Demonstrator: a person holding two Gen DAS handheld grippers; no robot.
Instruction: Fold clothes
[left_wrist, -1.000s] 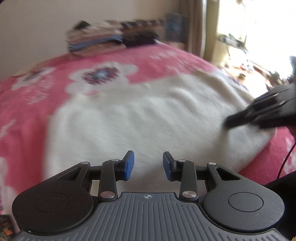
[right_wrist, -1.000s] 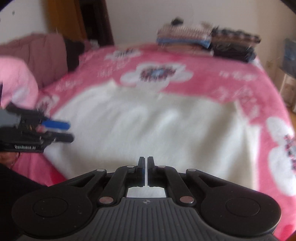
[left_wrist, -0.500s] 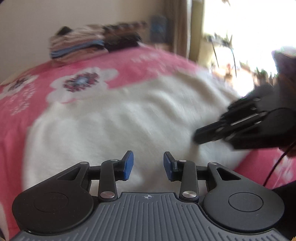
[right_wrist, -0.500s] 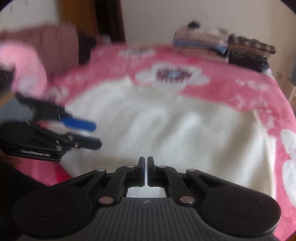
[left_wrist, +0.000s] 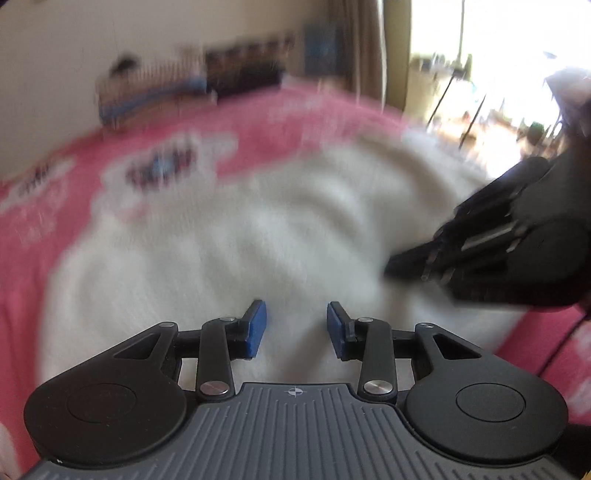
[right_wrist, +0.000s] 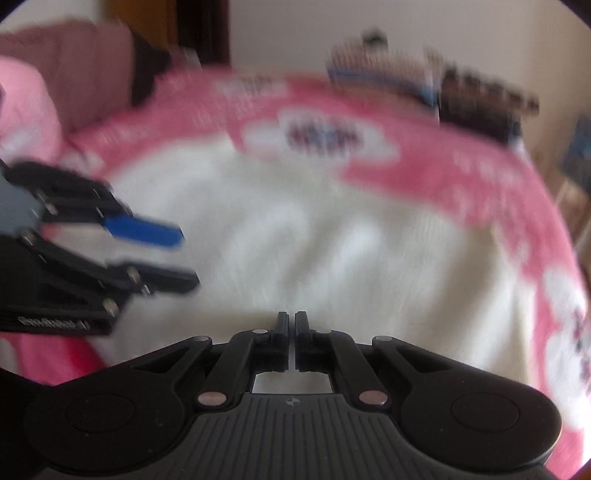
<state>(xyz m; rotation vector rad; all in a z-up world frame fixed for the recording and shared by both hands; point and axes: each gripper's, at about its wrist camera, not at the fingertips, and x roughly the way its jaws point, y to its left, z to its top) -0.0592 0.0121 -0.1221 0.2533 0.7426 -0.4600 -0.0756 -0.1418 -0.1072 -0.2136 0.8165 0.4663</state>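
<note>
left gripper jaws apart, empty | right gripper jaws together, empty | white garment ahead of both, long axis across frame

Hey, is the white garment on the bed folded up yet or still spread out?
Spread out. The white garment lies wide and flat across the pink bedspread. Blur hides whether any layer is doubled.

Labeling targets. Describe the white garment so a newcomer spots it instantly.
Start at the pink flowered bedspread covering the bed. The white garment lies spread flat on its near half. It is plain, fuzzy, cream-white, unlike the folded clothes stacks at the far edge.
</note>
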